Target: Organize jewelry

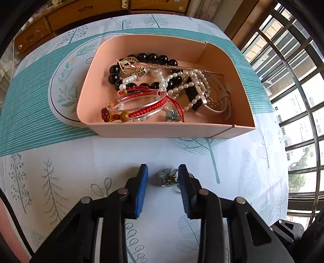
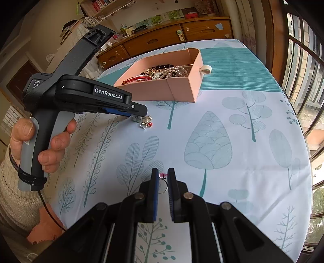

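A pink box (image 1: 162, 131) on the tablecloth holds a black bead bracelet (image 1: 151, 57), a gold hairpin (image 1: 133, 66), pearl strands (image 1: 182, 85), a clear bangle (image 1: 137, 105), a red cord and a watch (image 1: 204, 103). In front of it a small flower-shaped jewelry cluster (image 1: 167, 178) lies on the cloth. My left gripper (image 1: 163, 169) straddles it: the right pad touches it and the left pad stands clear. The right wrist view shows that gripper (image 2: 138, 115) side-on over the cluster (image 2: 144, 122). My right gripper (image 2: 163, 173) is shut on a thin ring with a pink stone (image 2: 163, 175).
A person's hand (image 2: 54, 141) in a knit sleeve holds the left gripper's handle. A white oval piece with leaf print (image 1: 60, 91) lies under the box's left side. Wooden drawers (image 1: 81, 12) stand behind the table, window bars (image 1: 293, 101) to the right.
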`<state>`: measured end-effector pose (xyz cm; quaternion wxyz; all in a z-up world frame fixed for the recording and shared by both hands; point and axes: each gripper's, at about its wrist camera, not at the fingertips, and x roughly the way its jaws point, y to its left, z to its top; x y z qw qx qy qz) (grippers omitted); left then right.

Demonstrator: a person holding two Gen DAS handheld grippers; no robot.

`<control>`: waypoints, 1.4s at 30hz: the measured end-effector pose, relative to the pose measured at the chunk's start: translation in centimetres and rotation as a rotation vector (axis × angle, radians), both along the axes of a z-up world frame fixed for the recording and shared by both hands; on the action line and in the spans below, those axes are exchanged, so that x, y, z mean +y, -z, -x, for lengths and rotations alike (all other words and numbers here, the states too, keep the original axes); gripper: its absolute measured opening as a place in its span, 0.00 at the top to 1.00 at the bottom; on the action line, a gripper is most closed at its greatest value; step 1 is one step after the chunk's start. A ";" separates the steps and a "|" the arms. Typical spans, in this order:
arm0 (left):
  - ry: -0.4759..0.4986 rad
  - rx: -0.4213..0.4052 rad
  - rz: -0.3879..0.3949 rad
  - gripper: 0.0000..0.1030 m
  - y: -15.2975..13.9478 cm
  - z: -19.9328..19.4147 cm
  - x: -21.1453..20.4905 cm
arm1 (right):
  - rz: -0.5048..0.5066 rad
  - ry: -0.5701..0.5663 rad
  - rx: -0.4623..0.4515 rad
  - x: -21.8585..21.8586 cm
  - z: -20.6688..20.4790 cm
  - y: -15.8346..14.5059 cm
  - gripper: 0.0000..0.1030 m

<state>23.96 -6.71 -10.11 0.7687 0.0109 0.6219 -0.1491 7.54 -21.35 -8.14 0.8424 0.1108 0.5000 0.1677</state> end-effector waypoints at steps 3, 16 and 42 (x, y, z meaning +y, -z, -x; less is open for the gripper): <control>-0.008 0.012 0.005 0.83 -0.1 -0.1 0.2 | -0.021 0.010 0.002 -0.4 -0.1 -0.1 0.92; -0.021 -0.079 0.058 0.83 -6.5 1.1 2.4 | -0.217 0.058 -0.040 -3.3 -3.0 -4.3 0.92; -0.145 -0.214 0.052 0.18 -8.8 -4.8 4.1 | -0.078 0.127 -0.086 -0.4 -14.8 -5.8 0.89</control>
